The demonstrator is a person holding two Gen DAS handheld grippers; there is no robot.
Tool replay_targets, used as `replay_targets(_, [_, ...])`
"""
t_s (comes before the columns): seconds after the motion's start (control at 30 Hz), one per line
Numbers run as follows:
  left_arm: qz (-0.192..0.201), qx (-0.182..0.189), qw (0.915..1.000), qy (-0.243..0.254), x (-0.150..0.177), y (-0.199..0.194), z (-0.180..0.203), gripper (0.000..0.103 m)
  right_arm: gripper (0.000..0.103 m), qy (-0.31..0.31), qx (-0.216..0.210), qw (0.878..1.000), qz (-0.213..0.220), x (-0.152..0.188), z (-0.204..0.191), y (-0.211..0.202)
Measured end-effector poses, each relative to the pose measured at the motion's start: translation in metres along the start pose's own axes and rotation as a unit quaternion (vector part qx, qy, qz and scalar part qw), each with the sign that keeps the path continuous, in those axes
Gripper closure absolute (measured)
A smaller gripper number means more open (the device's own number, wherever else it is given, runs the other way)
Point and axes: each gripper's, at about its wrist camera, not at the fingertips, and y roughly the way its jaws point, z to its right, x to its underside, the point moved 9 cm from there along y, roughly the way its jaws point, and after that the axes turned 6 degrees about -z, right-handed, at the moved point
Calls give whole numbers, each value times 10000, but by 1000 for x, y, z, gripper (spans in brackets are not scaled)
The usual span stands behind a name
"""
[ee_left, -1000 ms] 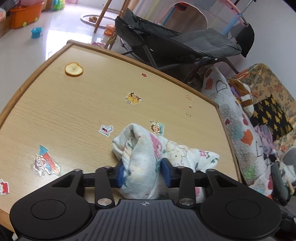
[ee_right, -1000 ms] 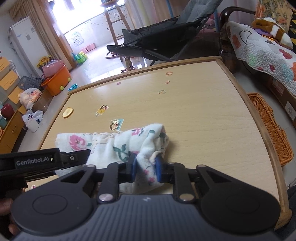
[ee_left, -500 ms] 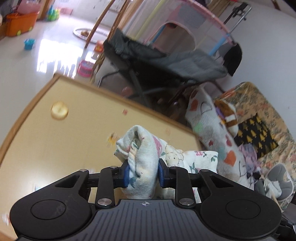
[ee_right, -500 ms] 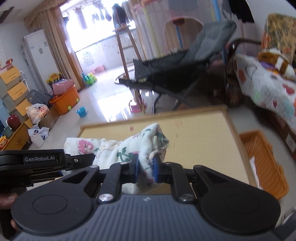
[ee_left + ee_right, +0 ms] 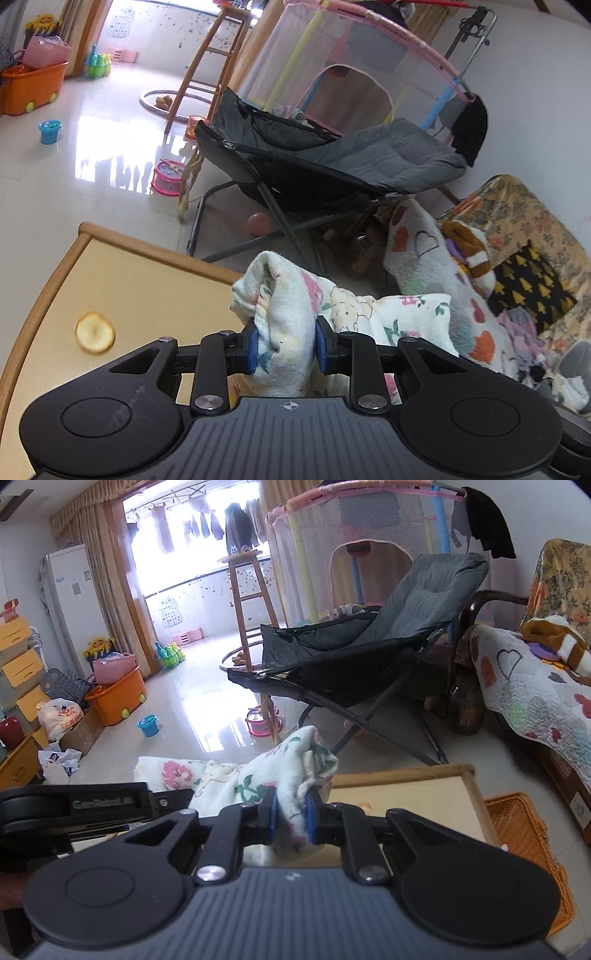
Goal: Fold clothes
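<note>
Garment point(image 5: 284, 325) pinched between both jaws (above table point(image 5: 147, 280)).

Plenty of room on my table point(image 5: 140, 280), the wood is bare except for one round yellowish thing point(image 5: 95, 333) at about 9 o'clock of my left tongs point(image 5: 284, 345). The bunched floral cloth point(image 5: 284, 314) fills the gap between both pairs of tongs, so there's no way through there. My right tongs point(image 5: 289, 821) have open tabletop at 2 o'clock, up to the raised rim. Past the far edge at 12 o'clock sits the grey folding chair point(image 5: 388, 635) (big, blocks that way). At 3 o'clock, off the table, there's an orange wicker basket point(image 5: 517, 834) and the blanket-covered sofa point(image 5: 524, 686).
</note>
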Motion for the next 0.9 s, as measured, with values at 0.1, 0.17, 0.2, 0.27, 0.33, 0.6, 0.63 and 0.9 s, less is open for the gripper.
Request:
replay_targets(0.1, [-94, -102, 9999, 62, -8, 22, -7, 74, 88, -70, 72, 9999, -91, -1, 0, 20])
replay_targets(0.17, [-167, -159, 9997, 80, -10, 36, -12, 74, 88, -84, 112, 9998, -163, 1, 2, 33])
replay_targets(0.2, [-204, -191, 9996, 82, -11, 43, -16, 74, 88, -70, 122, 9997, -207, 2, 4, 40])
replay_targets(0.27, [-285, -246, 9993, 87, -11, 57, -21, 74, 88, -20, 128, 9995, -302, 6, 7, 52])
replay_targets(0.33, [-392, -269, 9989, 61, -10, 70, -27, 74, 88, 9, 166, 9991, -393, 12, 10, 62])
replay_targets(0.6, [-471, -80, 9989, -34, -4, 93, -52, 69, 88, 381, 81, 9971, -650, 35, 29, 85])
replay_targets(0.63, [-473, -25, 9989, -50, -3, 94, -54, 68, 88, 402, 54, 9971, -644, 37, 30, 86])
replay_targets(0.9, [-449, -8, 9990, 72, 6, 98, -58, 58, 85, 379, -3, 9975, -595, 40, 31, 85])
